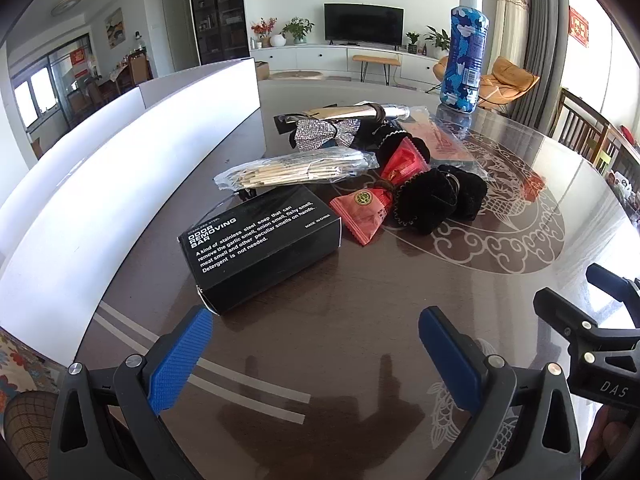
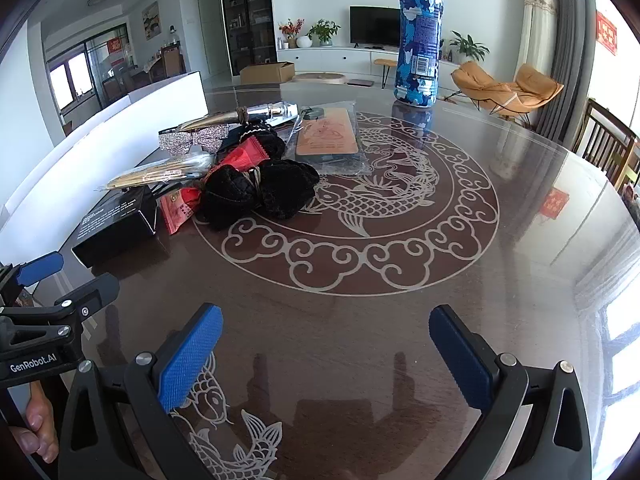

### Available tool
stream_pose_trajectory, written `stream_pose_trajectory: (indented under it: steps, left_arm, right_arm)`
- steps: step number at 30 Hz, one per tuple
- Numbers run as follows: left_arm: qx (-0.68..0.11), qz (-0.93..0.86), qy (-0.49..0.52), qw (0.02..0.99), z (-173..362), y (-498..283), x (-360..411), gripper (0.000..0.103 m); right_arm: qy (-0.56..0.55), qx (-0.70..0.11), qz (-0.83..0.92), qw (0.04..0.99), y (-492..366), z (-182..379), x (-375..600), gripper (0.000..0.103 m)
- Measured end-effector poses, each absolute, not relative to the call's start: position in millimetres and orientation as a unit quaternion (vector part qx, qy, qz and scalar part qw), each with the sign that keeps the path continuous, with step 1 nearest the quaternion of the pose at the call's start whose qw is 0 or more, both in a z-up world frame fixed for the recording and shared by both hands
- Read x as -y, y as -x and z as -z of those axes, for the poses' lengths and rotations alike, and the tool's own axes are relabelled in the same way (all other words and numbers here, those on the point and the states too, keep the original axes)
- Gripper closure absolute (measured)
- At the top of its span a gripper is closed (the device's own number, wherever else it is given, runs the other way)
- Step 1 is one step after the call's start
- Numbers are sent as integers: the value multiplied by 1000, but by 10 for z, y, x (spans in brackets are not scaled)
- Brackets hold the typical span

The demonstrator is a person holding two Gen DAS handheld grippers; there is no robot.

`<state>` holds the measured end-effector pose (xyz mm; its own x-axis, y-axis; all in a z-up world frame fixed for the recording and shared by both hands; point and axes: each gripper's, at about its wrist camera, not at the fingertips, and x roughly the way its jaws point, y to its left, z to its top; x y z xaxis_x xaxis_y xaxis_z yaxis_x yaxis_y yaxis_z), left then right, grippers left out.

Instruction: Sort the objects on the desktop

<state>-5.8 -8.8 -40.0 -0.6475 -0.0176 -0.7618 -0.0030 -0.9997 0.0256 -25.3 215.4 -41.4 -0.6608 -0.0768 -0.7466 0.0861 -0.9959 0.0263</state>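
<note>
- Left wrist view: the left gripper [image 1: 316, 334] hangs over the glossy brown patterned table [image 1: 360, 300], blue-padded jaws wide apart, nothing between them.
- Just ahead lies a black cardboard box printed "ODOR REMOVING BAR" [image 1: 260, 246]; beside it is a red foil sachet [image 1: 366, 212], touching a black fuzzy pouch [image 1: 436, 200].
- A clear bag of wooden sticks [image 1: 296, 170] lies behind the box; a white tray wall [image 1: 120, 152] runs along the left.
- Right wrist view: the right gripper [image 2: 326, 330] is likewise spread wide and empty.
- A blue camouflage bottle with white cap [image 2: 418, 40] stands upright, well apart from the pile.
</note>
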Motion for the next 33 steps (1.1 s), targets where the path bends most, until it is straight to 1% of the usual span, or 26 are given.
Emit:
stream_pose_trajectory:
  steps: [6,33]
  left_arm:
    - [1,907,-420,11,394,49,196,0]
    - [-4,910,-413,13,352,30,248,0]
  right_arm:
    - [-410,3,911,45,261,428,-2164,0]
    - [-401,-15,915,51,267,320,-2073,0]
